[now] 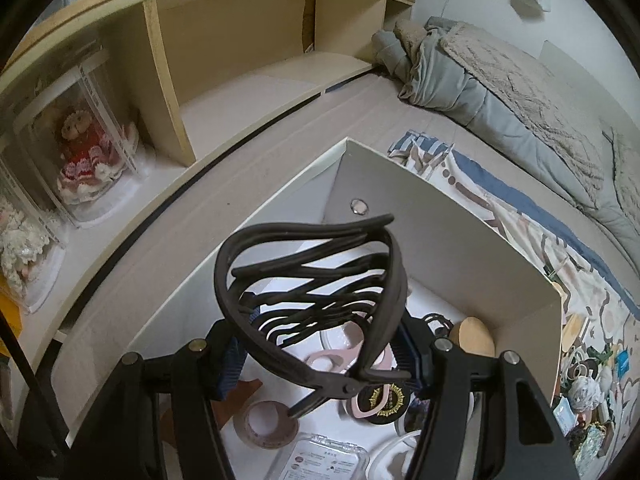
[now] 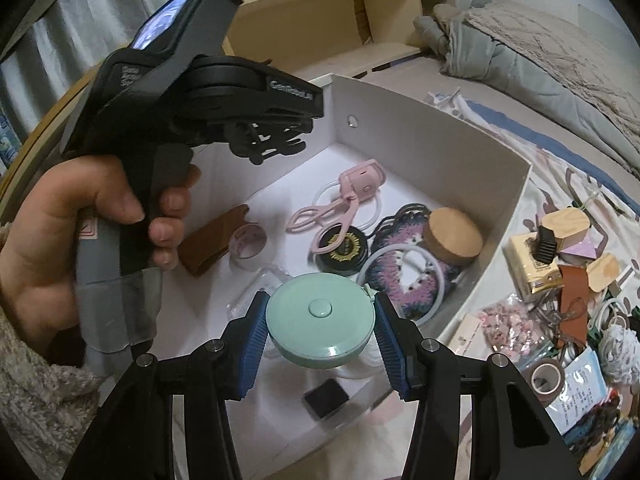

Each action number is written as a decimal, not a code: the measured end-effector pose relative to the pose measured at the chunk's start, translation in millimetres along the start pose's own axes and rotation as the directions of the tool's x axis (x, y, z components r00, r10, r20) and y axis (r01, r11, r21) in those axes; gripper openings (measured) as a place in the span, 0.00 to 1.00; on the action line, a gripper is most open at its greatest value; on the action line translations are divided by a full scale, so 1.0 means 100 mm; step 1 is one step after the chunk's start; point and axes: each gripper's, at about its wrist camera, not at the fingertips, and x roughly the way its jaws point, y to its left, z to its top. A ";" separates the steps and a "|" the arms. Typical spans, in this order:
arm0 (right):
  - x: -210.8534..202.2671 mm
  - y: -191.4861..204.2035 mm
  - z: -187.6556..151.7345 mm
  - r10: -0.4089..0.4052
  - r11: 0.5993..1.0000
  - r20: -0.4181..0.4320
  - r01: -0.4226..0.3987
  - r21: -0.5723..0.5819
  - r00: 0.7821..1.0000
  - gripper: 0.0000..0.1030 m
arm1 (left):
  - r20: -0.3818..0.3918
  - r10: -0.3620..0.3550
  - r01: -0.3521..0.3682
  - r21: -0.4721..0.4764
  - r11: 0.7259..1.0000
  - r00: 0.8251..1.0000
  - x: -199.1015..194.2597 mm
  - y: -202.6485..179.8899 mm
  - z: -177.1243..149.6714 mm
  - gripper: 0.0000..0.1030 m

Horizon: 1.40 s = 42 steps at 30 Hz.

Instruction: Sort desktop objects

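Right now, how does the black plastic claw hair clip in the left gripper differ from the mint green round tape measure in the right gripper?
The black claw hair clip is an open frame of curved teeth; the mint green round tape measure is a solid disc with a centre button. The clip stands up tall between the left gripper pads; the tape measure lies flat in the right gripper. Both are held over the white box.

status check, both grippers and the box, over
Left gripper shut on black hair claw clip, over white box. Right gripper shut on mint tape measure, also above box. Nothing blocking the drop.
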 end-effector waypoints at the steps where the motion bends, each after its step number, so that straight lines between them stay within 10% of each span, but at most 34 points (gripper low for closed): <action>1: 0.00 0.01 0.00 0.001 1.000 -0.001 -0.001 -0.003 1.000 0.50 | -0.006 -0.004 0.004 -0.003 1.000 1.000 0.01 0.01 0.00 0.61; 10: 0.05 0.09 -0.07 0.007 1.000 -0.027 -0.007 -0.024 1.000 0.50 | -0.003 -0.001 0.001 0.013 1.000 1.000 0.00 -0.03 -0.03 0.76; 42: 0.23 0.30 -0.04 -0.003 0.998 -0.150 -0.007 -0.065 0.989 0.50 | 0.106 -0.011 -0.002 0.115 0.993 0.994 -0.41 0.11 -0.08 0.76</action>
